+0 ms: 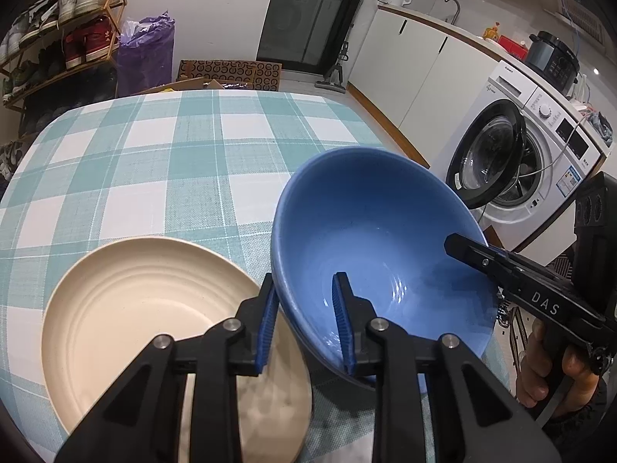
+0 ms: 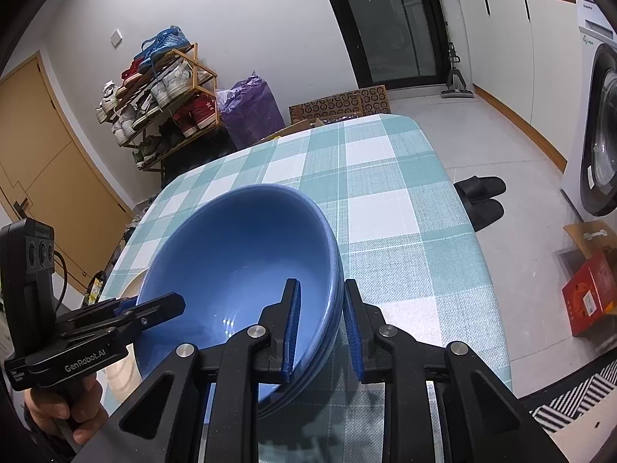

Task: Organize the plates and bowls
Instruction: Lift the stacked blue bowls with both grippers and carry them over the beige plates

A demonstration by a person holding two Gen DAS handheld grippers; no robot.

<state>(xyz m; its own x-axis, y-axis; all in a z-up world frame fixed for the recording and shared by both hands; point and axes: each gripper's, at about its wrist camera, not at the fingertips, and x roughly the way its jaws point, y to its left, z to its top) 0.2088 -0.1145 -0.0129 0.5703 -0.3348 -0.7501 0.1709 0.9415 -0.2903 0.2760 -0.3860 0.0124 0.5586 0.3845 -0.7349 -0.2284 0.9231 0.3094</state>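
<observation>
While both claws straddled opposite rims, blue bowl [image 1: 381, 254] sat lower centre on checked table [image 1: 162, 162]. Left gripper [image 1: 304, 324] & right gripper [image 2: 320, 328] were narrow, pads not visibly pinching, prob. for two-handed lift. Only left view showed cream plate [image 1: 154, 308] fully; right view showed stacked bowl rims.

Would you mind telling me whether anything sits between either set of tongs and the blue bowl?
Nothing visible does. The left tongs straddle the blue bowl at its rim, and the right tongs straddle the opposite rim. The cream plate lies beside it.
</observation>
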